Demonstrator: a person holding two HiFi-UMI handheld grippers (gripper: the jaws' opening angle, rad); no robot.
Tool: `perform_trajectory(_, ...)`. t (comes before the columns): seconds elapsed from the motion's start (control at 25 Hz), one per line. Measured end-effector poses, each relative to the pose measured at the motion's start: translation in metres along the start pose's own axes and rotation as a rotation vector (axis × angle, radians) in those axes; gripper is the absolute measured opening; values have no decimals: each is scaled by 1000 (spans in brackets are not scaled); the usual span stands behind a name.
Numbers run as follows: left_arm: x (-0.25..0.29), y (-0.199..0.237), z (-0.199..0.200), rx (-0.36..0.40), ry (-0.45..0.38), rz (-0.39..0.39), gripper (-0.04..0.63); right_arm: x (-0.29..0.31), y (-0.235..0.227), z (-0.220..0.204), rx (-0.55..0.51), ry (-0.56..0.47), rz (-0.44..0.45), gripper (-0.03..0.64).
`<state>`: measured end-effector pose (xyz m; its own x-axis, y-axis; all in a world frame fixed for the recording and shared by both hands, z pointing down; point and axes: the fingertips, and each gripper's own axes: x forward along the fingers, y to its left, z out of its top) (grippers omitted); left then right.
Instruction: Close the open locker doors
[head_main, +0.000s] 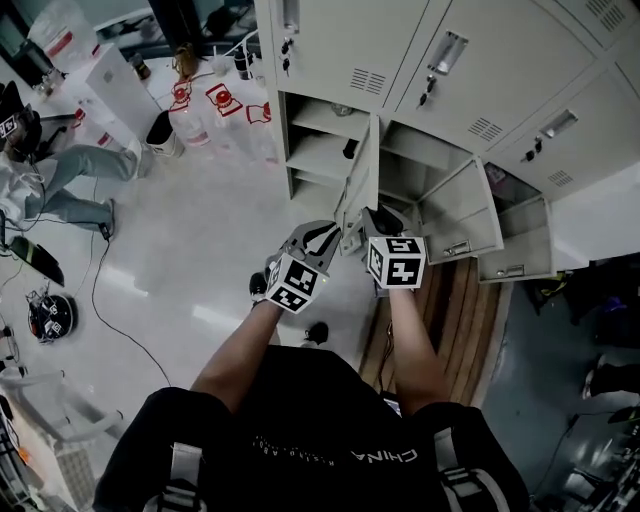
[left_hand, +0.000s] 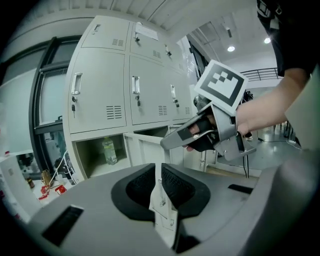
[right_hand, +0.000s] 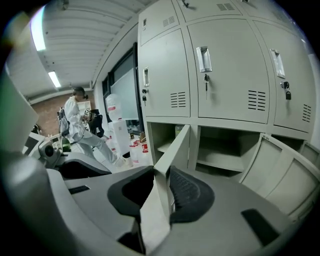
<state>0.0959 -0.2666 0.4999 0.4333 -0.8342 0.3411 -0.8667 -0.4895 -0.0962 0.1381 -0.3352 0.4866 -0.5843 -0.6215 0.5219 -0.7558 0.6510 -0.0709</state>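
A bank of grey lockers has its lower doors standing open. The leftmost open door swings out toward me, edge on. My left gripper is shut on that door's thin outer edge; the pads press on it from both sides. My right gripper sits just to the right, on the same door, whose thicker folded edge fills the gap between its pads. The right gripper also shows in the left gripper view, close above the door.
Two more open doors hang to the right over a wooden board. A bottle stands in the open left compartment. Water jugs and a seated person are on the floor side, left.
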Motion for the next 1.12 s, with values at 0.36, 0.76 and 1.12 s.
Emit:
perform_trajectory(0.36, 26, 25, -25, 38, 58, -65, 123, 28, 42, 14, 19, 45, 7, 134)
perform_trajectory(0.76, 34, 79, -29, 46, 56, -44, 123, 65, 78, 33, 46, 72, 5, 149)
perform_trajectory(1.12, 26, 115, -35, 55, 59, -52, 121, 93, 96, 49, 87, 62, 27, 158)
